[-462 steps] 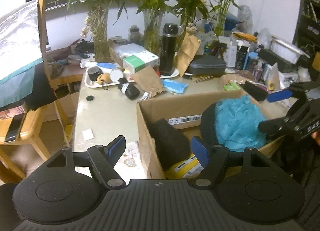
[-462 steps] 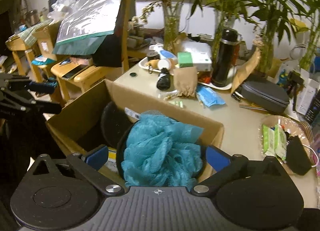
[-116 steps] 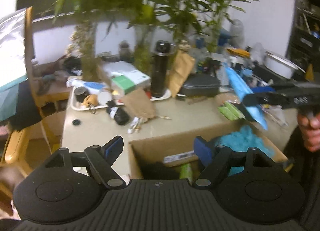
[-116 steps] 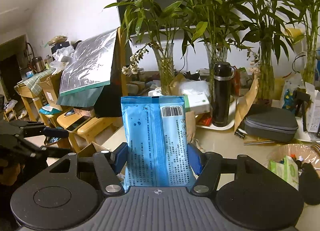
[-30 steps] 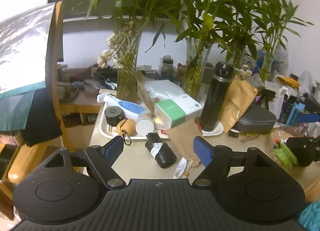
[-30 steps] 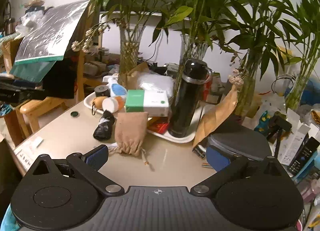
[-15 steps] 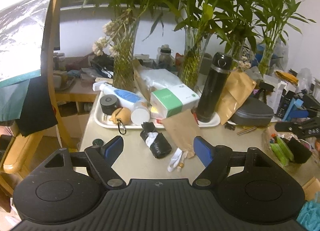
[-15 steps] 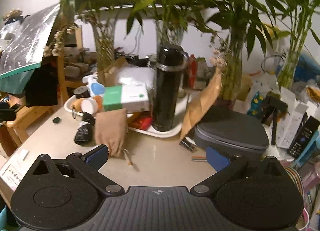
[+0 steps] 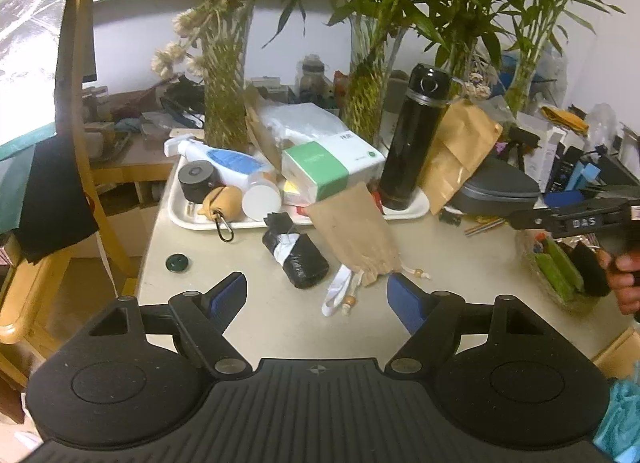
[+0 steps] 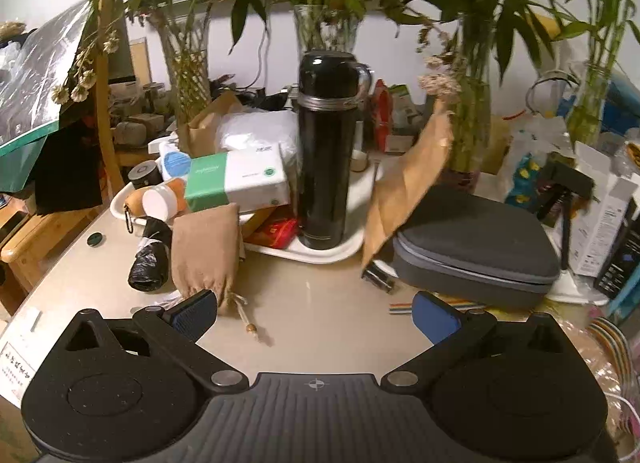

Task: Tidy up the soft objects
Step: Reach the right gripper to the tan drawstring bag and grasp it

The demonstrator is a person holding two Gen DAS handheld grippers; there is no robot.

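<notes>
A tan drawstring pouch (image 9: 354, 234) lies on the tabletop (image 9: 440, 263), its top end leaning on the front rim of a white tray (image 9: 408, 209) and its cords trailing toward the near edge. Touching its left side lies a rolled black bag (image 9: 296, 255) with a white band. The tray holds a black flask (image 10: 327, 151) standing upright, a green and white tissue pack (image 10: 236, 181) and a small white-capped bottle (image 9: 262, 202). A grey zip case (image 10: 476, 247) sits to the right of the tray, with a brown paper bag (image 10: 408, 183) leaning between them. The left gripper (image 9: 316, 297) hovers above the near edge, fingers spread and holding nothing. The right gripper (image 10: 314, 315) hovers nearby, also spread wide and empty.
</notes>
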